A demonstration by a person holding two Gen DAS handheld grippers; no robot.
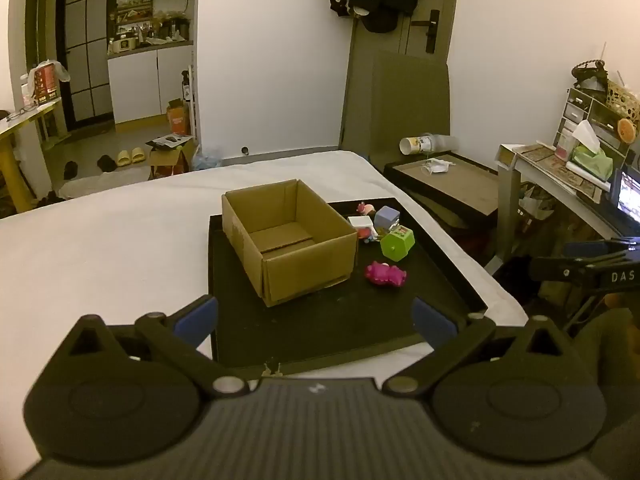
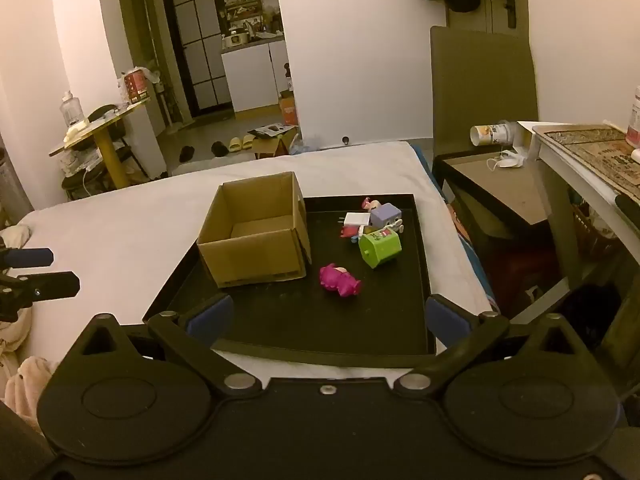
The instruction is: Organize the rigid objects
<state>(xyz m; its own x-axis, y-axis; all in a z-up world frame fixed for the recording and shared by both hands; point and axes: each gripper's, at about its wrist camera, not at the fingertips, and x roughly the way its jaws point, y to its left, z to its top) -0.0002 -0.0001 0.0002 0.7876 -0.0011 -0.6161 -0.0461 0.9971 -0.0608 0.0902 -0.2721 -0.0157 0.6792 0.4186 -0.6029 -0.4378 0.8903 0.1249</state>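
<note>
An open, empty cardboard box (image 1: 290, 236) (image 2: 256, 230) stands on a black tray (image 1: 340, 320) (image 2: 320, 320) on a white bed. To its right on the tray lie a magenta toy (image 1: 386, 273) (image 2: 340, 280), a green cube toy (image 1: 397, 243) (image 2: 380, 249), a purple cube (image 1: 387, 217) (image 2: 385, 215), a white block (image 1: 361, 222) (image 2: 354, 219) and small pink figures (image 1: 365, 209) (image 2: 370, 203). My left gripper (image 1: 316, 316) is open and empty at the tray's near edge. My right gripper (image 2: 328, 316) is open and empty, also short of the tray's near edge.
The white bed (image 1: 100, 248) (image 2: 120, 224) spreads left. A dark low table (image 1: 444, 184) (image 2: 500, 188) and a cluttered desk (image 1: 560, 168) (image 2: 592, 152) stand right of the bed. The other gripper shows at the right edge of the left wrist view (image 1: 592, 272) and at the left edge of the right wrist view (image 2: 28, 276).
</note>
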